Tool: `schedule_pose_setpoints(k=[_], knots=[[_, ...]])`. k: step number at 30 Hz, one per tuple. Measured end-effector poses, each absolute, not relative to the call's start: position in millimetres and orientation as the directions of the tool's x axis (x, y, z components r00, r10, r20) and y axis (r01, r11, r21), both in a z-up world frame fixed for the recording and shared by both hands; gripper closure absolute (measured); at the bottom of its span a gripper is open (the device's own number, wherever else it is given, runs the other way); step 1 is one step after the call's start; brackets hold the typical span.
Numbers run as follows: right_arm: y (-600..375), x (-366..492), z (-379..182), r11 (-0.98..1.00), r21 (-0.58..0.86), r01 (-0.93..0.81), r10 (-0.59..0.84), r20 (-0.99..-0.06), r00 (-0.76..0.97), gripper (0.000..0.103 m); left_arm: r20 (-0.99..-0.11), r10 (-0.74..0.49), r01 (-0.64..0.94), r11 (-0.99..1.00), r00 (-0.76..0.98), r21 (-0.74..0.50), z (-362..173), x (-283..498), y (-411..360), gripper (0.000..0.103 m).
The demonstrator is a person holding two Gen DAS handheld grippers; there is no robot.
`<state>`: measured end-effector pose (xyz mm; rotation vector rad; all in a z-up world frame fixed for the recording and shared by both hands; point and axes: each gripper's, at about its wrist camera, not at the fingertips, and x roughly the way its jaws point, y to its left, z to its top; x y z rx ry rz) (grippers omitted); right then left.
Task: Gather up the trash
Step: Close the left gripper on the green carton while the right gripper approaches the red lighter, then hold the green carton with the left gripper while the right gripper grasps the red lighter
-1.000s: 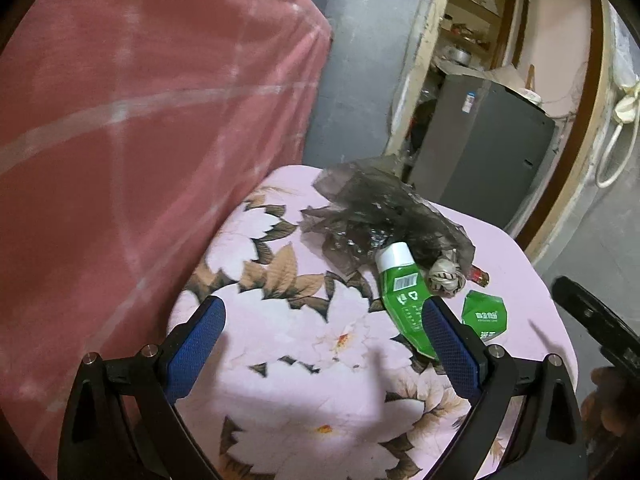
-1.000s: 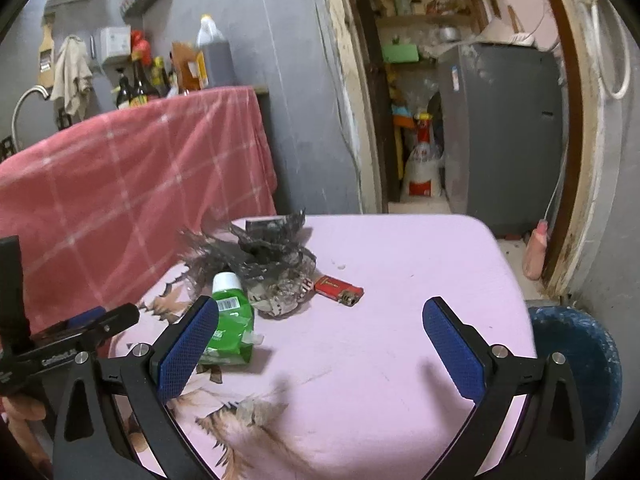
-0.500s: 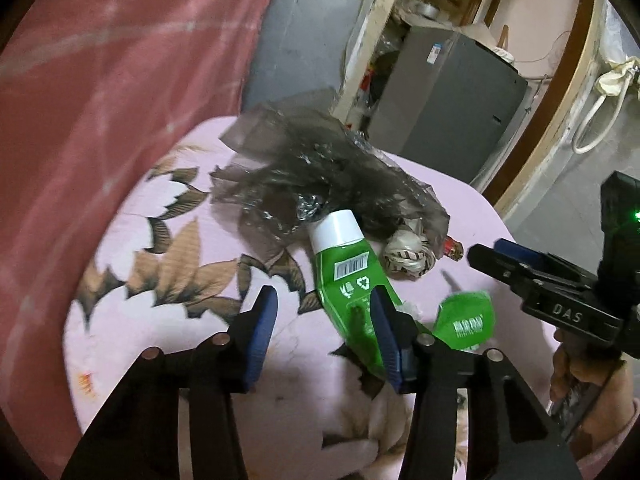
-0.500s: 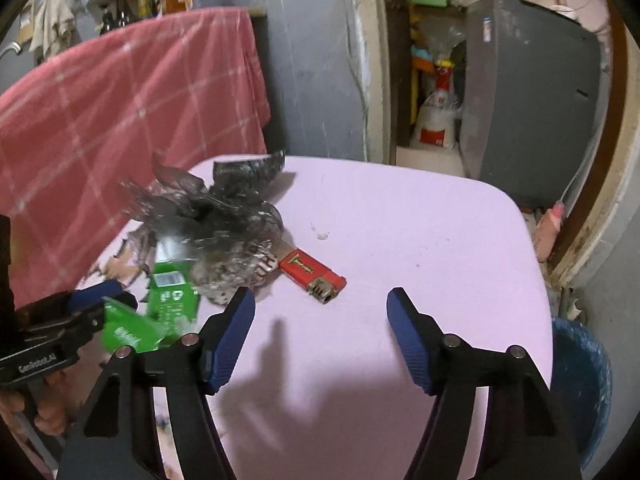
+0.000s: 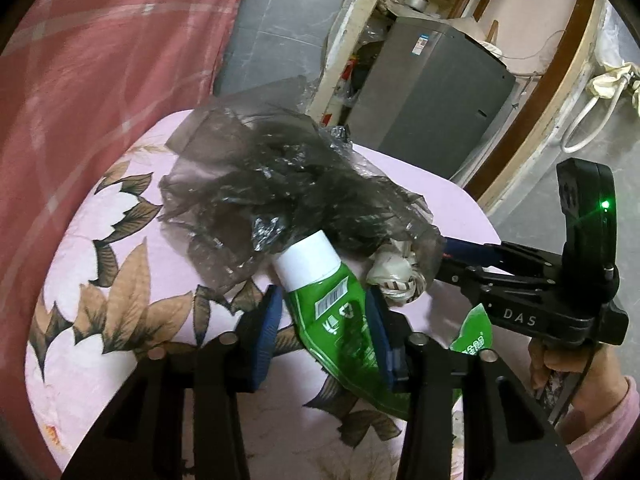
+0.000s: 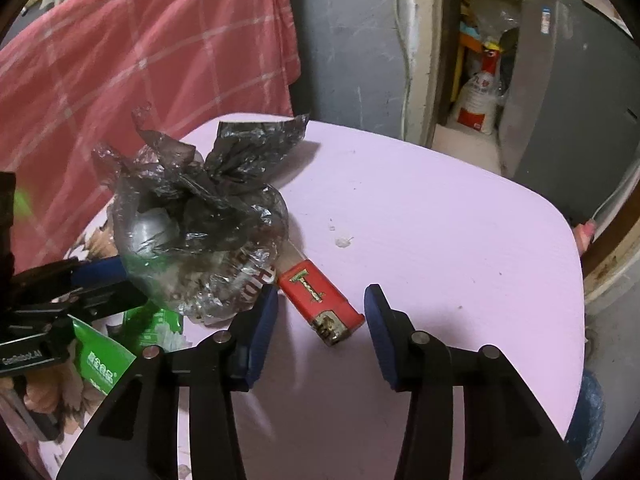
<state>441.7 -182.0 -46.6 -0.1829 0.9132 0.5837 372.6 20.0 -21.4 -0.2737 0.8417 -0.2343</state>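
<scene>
Green tube: a squeezed green plastic tube with a white cap (image 5: 332,304) lies low in the middle of the left wrist view, cap toward the upper left, barcode and recycling mark facing up.
Left gripper: the left gripper (image 5: 322,334) has a blue pad on each side of the tube; the right pad touches it, a narrow gap shows at the left pad, so a full grip is not certain.
Red lighter: a red rectangular lighter with a metal head (image 6: 320,300) lies at lower centre of the right wrist view, metal end toward the bottom right.
Right gripper: the right gripper (image 6: 318,330) has its jaws apart, one pad on each side of the lighter, neither touching it.
Bag: a crumpled dark translucent plastic bag (image 5: 272,200) sits just above the tube, its edge over the cap; in the right wrist view its bulge covers the lighter's far end.
Wad: a crumpled whitish paper wad (image 5: 394,276) rests just right of the tube.
Green wrapper: a flat green packet (image 6: 102,364) shows at lower left of the right wrist view.
Surface: the pale pink floral cloth-covered tabletop (image 6: 440,220) has open room to the right of the lighter; its rounded edge runs along the right.
Surroundings: a red checked cloth (image 5: 80,60) fills the upper left; a grey cabinet (image 5: 432,92) stands upper right.
</scene>
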Motion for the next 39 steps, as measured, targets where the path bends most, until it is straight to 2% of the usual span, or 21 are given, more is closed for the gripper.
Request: schedule_pose_setpoints(k=[3,8,20,28,29,31,33,35,37,39], knots=[[-177.7,438.8,-46.5,0.82,0.069,-0.568,0.391,-0.792,0.469,0.068,-0.702,-0.3,0.085,0.942,0.646,-0.325,-21.3,373.5,19.4,0.083],[-177.6,422.7,-46.7,0.805,0.05,-0.591,0.396,-0.787,0.473,0.079,-0.703,-0.308,0.074,0.936,0.641,-0.343,-20.3,375.3,17.9,0.091],[-221.8,354.4,-43.2,0.863,0.067,-0.5,0.366,-0.765,0.53,0.081,-0.702,-0.347,0.121,0.928,0.622,-0.352,-19.7,354.7,2.9,0.103],[-254.0,317.1,-42.0,0.909,0.077,-0.409,0.332,-0.727,0.601,0.081,-0.69,-0.333,0.115,0.933,0.642,-0.342,-18.0,347.3,-5.1,0.103],[-255.8,316.2,-42.8,0.913,0.084,-0.398,0.331,-0.722,0.607,0.081,-0.691,-0.328,0.107,0.933,0.644,-0.344,-18.1,347.9,-4.2,0.102],[-257.5,316.3,-44.5,0.917,0.105,-0.385,0.339,-0.713,0.614,0.08,-0.696,-0.317,0.092,0.936,0.644,-0.341,-19.3,349.1,-2.3,0.093],[-257.5,320.6,-45.3,0.921,0.117,-0.372,0.341,-0.707,0.62,0.079,-0.69,-0.333,0.096,0.929,0.643,-0.359,-19.3,353.6,-0.2,0.079],[-256.7,325.3,-45.9,0.921,0.129,-0.367,0.345,-0.704,0.621,0.079,-0.69,-0.324,0.092,0.932,0.647,-0.351,-17.5,358.3,-0.9,0.07],[-255.6,331.4,-45.9,0.92,0.139,-0.366,0.352,-0.702,0.619,0.075,-0.696,-0.325,0.1,0.934,0.641,-0.344,-17.0,367.1,-3.5,0.064],[-255.2,335.8,-45.9,0.919,0.141,-0.368,0.355,-0.702,0.617,0.07,-0.702,-0.31,0.102,0.941,0.641,-0.322,-16.6,375.5,-7.2,0.064]])
